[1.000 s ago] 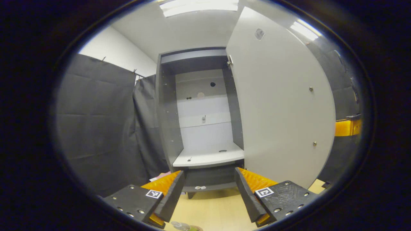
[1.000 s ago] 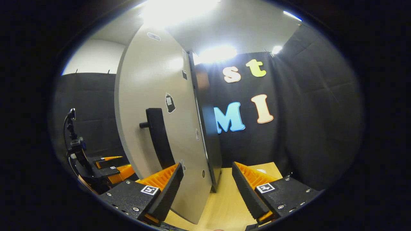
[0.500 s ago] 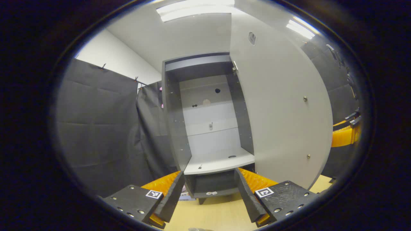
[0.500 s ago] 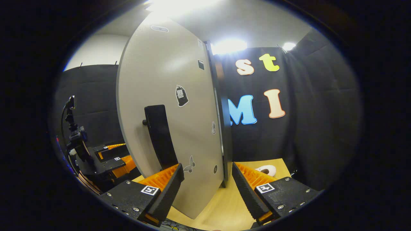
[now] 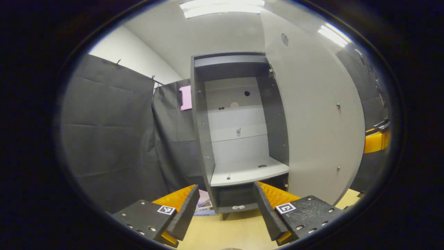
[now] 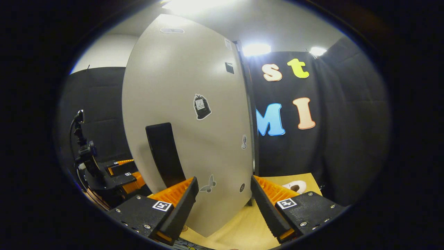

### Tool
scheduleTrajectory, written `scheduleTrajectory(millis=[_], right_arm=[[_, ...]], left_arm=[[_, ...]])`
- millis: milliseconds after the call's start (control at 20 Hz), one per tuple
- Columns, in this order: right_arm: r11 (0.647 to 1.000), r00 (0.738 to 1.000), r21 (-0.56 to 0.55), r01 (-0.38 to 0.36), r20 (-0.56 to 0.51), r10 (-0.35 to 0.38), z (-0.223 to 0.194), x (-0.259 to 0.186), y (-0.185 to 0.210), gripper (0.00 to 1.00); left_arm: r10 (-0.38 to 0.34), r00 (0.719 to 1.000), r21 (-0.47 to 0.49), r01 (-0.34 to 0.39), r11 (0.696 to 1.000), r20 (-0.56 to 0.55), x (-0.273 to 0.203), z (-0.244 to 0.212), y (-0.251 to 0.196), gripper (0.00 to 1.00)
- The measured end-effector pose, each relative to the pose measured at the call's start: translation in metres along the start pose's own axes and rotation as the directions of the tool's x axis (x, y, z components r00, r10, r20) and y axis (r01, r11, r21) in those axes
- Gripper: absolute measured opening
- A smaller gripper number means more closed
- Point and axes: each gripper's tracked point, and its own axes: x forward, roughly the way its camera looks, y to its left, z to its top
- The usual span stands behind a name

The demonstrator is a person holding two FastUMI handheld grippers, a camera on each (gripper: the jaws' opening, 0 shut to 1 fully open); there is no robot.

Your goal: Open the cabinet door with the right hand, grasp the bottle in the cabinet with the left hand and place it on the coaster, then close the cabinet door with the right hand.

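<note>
1. In the left gripper view the cabinet (image 5: 239, 132) stands on the tabletop (image 5: 229, 231) ahead of the left tool (image 5: 225, 211), whose fingers are spread apart.
2. The cabinet door (image 5: 319, 118) hangs open to the cabinet's right.
3. A shelf (image 5: 248, 172) sits inside the cabinet.
4. In the right gripper view the door's handle (image 6: 163, 152) is on the door's outer face, above the right tool (image 6: 223, 205).
5. The left tool lies left of the door there.

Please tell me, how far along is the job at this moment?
Done, as far as it shows: the cabinet door stands open, and the shelf inside carries no bottle. In hand: nothing; the left gripper and right gripper have open, empty jaws. Left: closing the door by its black handle.
</note>
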Motion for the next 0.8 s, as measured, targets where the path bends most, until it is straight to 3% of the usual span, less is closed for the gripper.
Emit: scheduleTrajectory(millis=[50,100,150,300,350,450,800], right_arm=[[1.0,1.0,-0.006,0.003,-0.001,-0.003,0.001,0.004,0.004,0.94],[1.0,1.0,-0.013,0.005,0.001,-0.005,0.001,0.008,0.008,0.89],[1.0,1.0,-0.015,0.008,-0.002,-0.008,0.001,0.013,0.011,0.94],[1.0,1.0,-0.009,0.03,0.002,-0.03,0.0,0.029,0.015,0.94],[0.999,0.999,-0.002,0.042,0.001,-0.042,-0.002,0.033,0.016,0.89],[0.998,0.998,0.008,0.065,0.008,-0.065,-0.002,0.041,0.019,0.94],[0.991,0.991,0.013,0.132,0.034,-0.133,-0.002,0.068,0.03,0.94]], left_arm=[[-0.001,1.0,0.007,0.001,1.0,0.011,0.003,0.001,0.003,0.89],[-0.009,1.0,0.011,0.009,1.0,0.023,0.008,0.004,0.005,0.89],[-0.021,0.999,0.019,0.021,1.0,0.028,0.012,0.004,0.006,0.89],[-0.032,0.998,0.049,0.029,0.998,0.055,0.024,0.007,0.018,0.89],[-0.041,0.997,0.062,0.037,0.997,0.062,0.027,0.006,0.022,0.89],[-0.069,0.995,0.056,0.065,0.996,0.069,0.035,0.004,0.026,0.89],[-0.121,0.99,0.04,0.119,0.992,0.073,0.064,-0.013,0.053,0.89]])
